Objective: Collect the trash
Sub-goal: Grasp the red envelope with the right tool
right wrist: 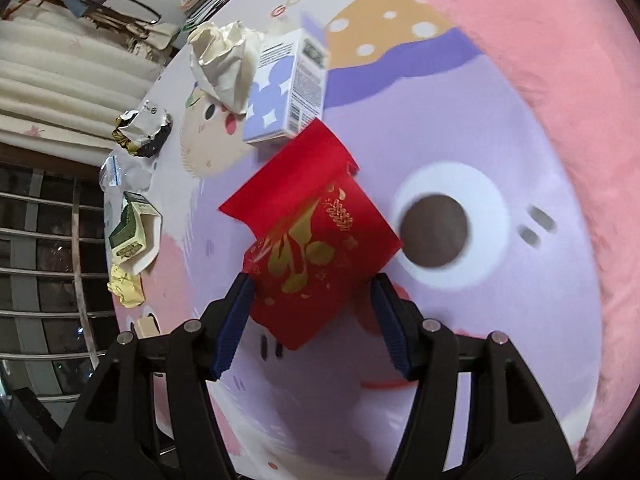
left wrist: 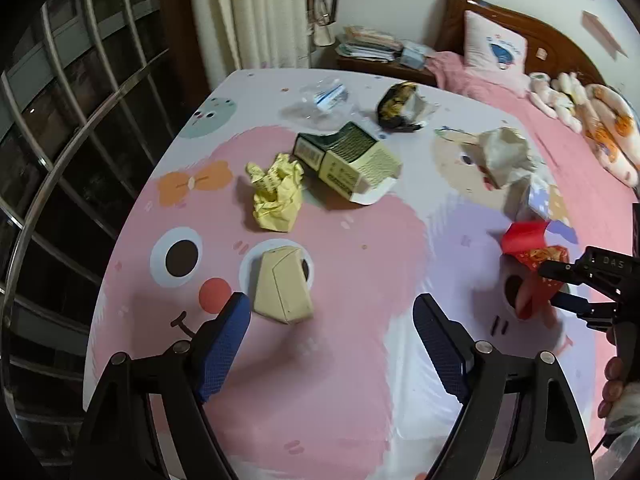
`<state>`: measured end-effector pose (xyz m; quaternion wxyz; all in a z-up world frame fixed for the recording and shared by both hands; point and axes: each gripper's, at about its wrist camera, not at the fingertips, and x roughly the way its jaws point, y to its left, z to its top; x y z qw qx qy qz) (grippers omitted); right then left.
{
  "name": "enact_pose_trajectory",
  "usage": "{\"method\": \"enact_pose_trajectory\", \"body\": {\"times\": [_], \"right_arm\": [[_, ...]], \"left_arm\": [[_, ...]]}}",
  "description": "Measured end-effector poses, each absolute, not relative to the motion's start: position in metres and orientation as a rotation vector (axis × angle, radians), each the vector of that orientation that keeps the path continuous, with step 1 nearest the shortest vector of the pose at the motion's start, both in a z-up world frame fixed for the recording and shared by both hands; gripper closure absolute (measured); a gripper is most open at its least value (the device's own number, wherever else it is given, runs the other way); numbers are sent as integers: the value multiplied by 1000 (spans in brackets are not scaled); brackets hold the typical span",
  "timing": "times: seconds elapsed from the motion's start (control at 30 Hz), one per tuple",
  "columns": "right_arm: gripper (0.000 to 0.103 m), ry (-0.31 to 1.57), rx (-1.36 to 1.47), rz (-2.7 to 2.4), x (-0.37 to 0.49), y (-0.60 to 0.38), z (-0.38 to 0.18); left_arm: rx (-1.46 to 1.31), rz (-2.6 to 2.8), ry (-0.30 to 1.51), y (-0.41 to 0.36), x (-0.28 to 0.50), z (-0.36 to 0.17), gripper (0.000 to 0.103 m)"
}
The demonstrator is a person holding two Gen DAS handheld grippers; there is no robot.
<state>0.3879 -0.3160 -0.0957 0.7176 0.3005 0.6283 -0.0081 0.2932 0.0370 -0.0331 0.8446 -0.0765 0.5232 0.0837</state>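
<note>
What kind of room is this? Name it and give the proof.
A bedroom, most likely: a bed with a wooden headboard and a pillow, a nightstand piled with papers, and curtains. The trash lies on a cartoon-print table beside the bed.

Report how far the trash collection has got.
Nothing looks collected yet. In hand: the right gripper straddles the red envelope, jaws open; the left gripper hangs open over the beige box. Left: yellow paper, green carton, foil wrapper, plastic bag.
</note>
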Motion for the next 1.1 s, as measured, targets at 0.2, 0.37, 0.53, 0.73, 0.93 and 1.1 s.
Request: {"method": "enact_pose_trajectory", "body": {"times": [0.2,0.37,0.53,0.73,0.93,1.1], "right_arm": [[45,1401,637,17,411,-310,-101],[33,1422,721,10,414,-317,-100],[30,1425,710,-24,423,-318,-102],[43,1388,666,10,424,-310,-101],[67,1352,604,101,420,-296,-95],[73,1328,570,170,416,-284,-86]], "left_arm": [[-221,273,1122,52,304,-46,18],[-263,334,1134,67,313,-54,18],[-302,371,1148,80,322,-63,18],[-319,380,1187,89,334,-75,18],[-291,324,1264,84,345,-94,27],[-292,302,1324,78,346,-109,43]]}}
